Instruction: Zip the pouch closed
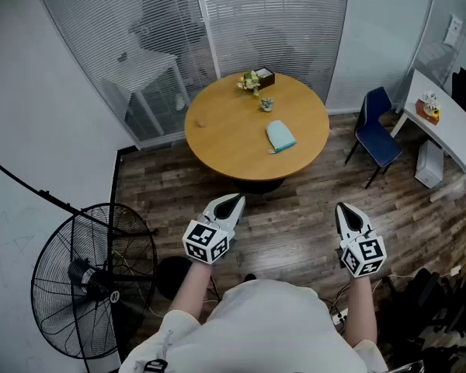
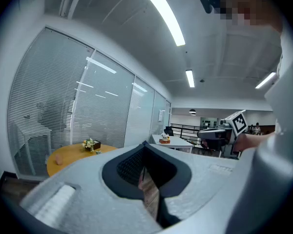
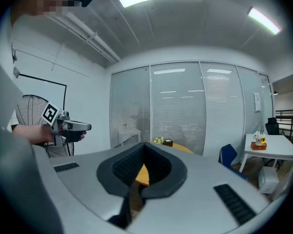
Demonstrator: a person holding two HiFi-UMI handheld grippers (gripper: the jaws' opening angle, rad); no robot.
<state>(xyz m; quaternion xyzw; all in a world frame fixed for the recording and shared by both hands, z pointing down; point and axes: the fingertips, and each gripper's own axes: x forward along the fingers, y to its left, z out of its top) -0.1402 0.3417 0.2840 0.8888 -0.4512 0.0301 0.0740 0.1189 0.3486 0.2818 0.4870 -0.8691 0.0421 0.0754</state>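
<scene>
Two grippers level before person's chest: left gripper point(image 1: 234, 200) and right gripper point(image 1: 344, 209), each with jaws pressed together, nothing between them. Pale blue pouch point(image 1: 279, 136) lies flat on round wooden table point(image 1: 217, 134), well apart from both.

Likely step: approach. Best to step close and spread jaws, then pin one pouch end while other gripper pinches slider.

Zip, slider and open end too small to make out. Pouch not discernible in either gripper view.
</scene>
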